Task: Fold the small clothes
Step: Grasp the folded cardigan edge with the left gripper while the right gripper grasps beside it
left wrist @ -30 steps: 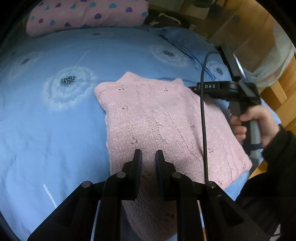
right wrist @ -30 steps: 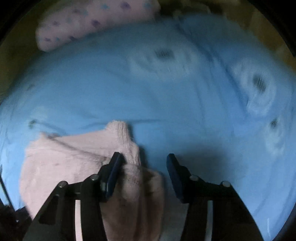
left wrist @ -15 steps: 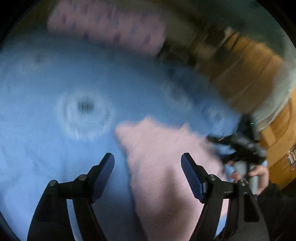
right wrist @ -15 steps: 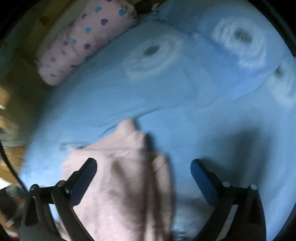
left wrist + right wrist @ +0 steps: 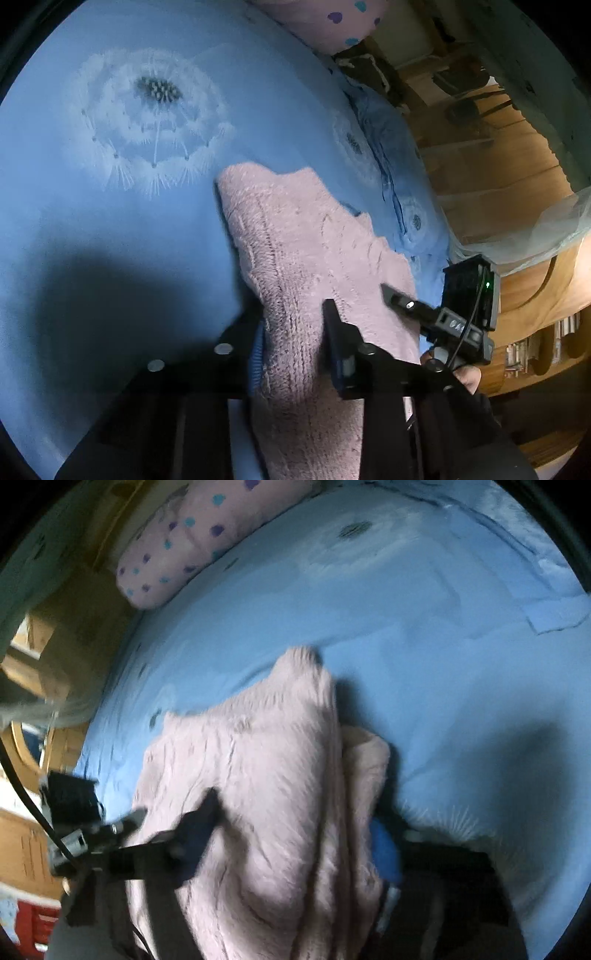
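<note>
A pink knitted sweater lies folded on the blue bedsheet. My left gripper is shut on the sweater's near left edge, knit bunched between its fingers. The sweater also shows in the right wrist view. My right gripper is shut on the sweater's thick right edge, with folded layers filling the gap between its fingers. The right gripper's body shows at the right in the left wrist view. The sweater's near part is raised off the sheet in both views.
A pink pillow with coloured hearts lies at the bed's far end. The sheet carries white dandelion prints. Wooden furniture and sheer netting stand beyond the bed's right edge.
Both grippers were open half a second ago and have closed on opposite edges of the sweater. Both cameras have tilted and moved in low over it.
</note>
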### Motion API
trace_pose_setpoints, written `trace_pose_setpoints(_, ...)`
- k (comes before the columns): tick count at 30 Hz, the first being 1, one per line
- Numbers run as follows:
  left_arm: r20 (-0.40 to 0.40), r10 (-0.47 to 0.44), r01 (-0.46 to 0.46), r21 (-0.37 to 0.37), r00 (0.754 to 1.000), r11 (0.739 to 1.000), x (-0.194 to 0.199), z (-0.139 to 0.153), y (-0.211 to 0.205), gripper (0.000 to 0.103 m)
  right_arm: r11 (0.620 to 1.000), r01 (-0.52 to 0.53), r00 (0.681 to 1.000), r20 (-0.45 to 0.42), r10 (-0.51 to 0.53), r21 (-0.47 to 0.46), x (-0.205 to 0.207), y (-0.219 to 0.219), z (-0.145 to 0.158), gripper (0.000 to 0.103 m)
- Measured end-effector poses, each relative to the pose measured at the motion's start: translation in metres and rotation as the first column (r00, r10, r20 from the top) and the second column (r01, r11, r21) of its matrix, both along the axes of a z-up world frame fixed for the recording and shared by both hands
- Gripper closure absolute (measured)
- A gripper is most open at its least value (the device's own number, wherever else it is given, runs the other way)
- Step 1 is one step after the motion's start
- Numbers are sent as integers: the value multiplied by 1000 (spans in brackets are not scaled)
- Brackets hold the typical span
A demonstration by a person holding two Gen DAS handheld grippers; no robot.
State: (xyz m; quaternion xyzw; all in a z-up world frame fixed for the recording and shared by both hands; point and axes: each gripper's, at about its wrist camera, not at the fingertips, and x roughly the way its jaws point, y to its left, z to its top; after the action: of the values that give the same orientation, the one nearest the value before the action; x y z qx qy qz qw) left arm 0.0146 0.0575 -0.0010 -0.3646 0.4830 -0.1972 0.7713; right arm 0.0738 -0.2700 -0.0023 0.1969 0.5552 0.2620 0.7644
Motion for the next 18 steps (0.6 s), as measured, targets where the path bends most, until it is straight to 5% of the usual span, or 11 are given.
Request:
trace_pose_setpoints(1,3,4,-4,3,1000,1000,-2,5,0,100,999,7,1000,-18,-7,34,-2,0,-2,64)
trace_pose_setpoints(3,15,26,-26,-4,1000,1000,-7,15,3,103,996,16,1000,-26,-14,87,-4,0,-3,68)
trace_pose_setpoints(9,-1,71,-71,31,997,997,-28,31,24,103,989,-15,999,-32,20,150,-6,21,2,69)
trace_pose_setpoints(11,6,111,-111,92,994,989,-34,33,34,103,994,-21,999,-24,23,104,-1,35,2,67)
trace_pose_setpoints(13,21,167,-168,152,986,974,-37,31,42,98,1000,-19,1000,-5,19,12,3,42,3,49)
trace_pose_setpoints(15,-16,207,-205,97,978,974,-34,18,51,77,999,-40,999,0,40,-26,11,45,6,42)
trace_pose_setpoints(17,-87,208,-214,-72,974,974,-36,0,57,64,997,-46,999,11,46,-68,13,44,11,34)
trace_pose_setpoints(18,-104,199,-212,-135,974,968,-38,-5,55,54,992,-45,998,35,49,-120,12,42,15,20)
